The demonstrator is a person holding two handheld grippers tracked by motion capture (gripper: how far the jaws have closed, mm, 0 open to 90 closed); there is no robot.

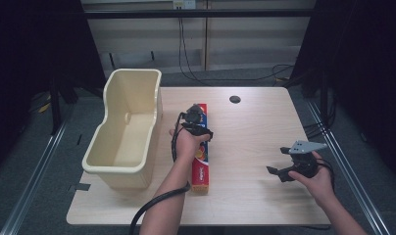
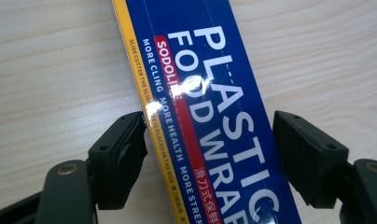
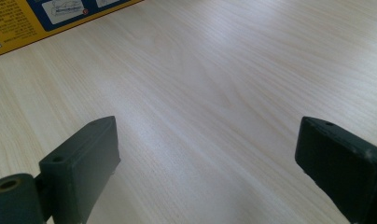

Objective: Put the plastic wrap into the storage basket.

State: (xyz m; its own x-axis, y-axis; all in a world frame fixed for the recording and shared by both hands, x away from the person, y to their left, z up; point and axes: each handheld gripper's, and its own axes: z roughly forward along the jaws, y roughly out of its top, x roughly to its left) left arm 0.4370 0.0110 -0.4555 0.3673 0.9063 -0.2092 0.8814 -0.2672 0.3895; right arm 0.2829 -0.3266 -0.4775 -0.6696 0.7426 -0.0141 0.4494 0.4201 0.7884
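Long, narrow plastic food wrap box [image 1: 201, 156] lying flat on the pale wooden table [image 1: 255, 142], lengthwise away from the person, just right of the cream plastic bin [image 1: 125, 132]. Top face deep blue with a red band and a yellow strip along one edge; large white lettering "PLASTIC FOOD WRAP" in the left gripper view [image 2: 210, 116], smaller white lines reading "MORE CLING MORE HEALTH" and some Chinese characters on the red band. Glossy, with glare spots on the print. Near end yellow in the high view.

Left gripper [image 1: 198, 128] poised over the box's middle, held from above by the left hand [image 1: 186, 143]. Jaws wide apart, straddling the box (one close against the yellow edge, the other standing off from the blue side; contact hard to judge). Not clamped.

Right gripper [image 1: 290, 164] well apart from the box, over bare table at the right, held by the right hand [image 1: 316, 178]. Jaws spread wide, nothing between them but wood grain; a yellow and blue corner of the box [image 3: 32, 21] at the upper left of the right gripper view.
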